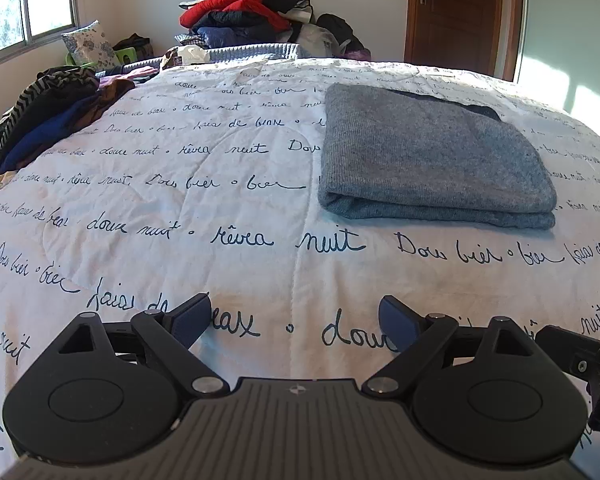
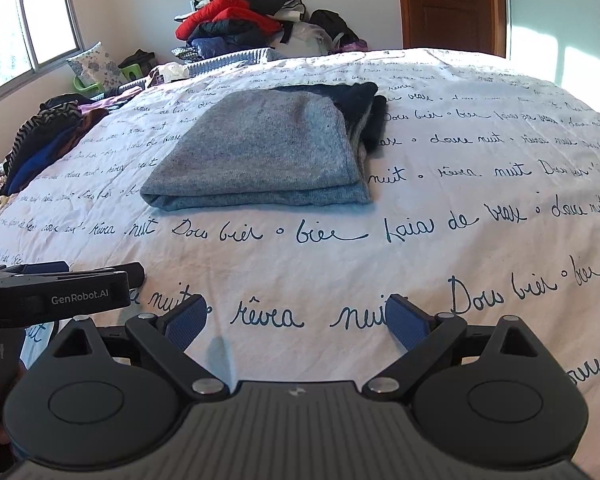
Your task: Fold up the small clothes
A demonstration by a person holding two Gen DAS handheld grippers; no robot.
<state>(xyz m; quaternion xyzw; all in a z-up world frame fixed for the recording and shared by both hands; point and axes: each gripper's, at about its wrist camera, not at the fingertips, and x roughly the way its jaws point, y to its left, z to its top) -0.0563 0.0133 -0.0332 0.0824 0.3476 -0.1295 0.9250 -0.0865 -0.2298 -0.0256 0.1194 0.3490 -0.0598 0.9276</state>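
progress: looks like this one's basically done. The grey sweater (image 1: 432,152) sits in a tidy rectangle on the bedspread (image 1: 180,208), folded edge toward the cameras, layers stacked pretty evenly

loose end: from the right wrist view there's a dark garment (image 2: 364,108) poking out at the far right corner of the grey one. Can't tell if it's a separate piece underneath or part of the same thing, so maybe that corner wants a tuck

what's left: my guess is plenty. There's an unfolded heap (image 1: 48,120) on the left side of the bed and a bigger pile of clothes (image 1: 252,4) past the far edge against the wall

left gripper (image 1: 296,316): jaws wide apart, nothing between them, hovering over bare bedspread

right gripper (image 2: 296,316): same deal, jaws spread, nothing held

sweater vs jaws: well ahead of both grippers, not touching either. Off to the right of the left gripper's line, slightly left of centre for the right one

grippers together: side by side, each one peeking into the other's view at the edge
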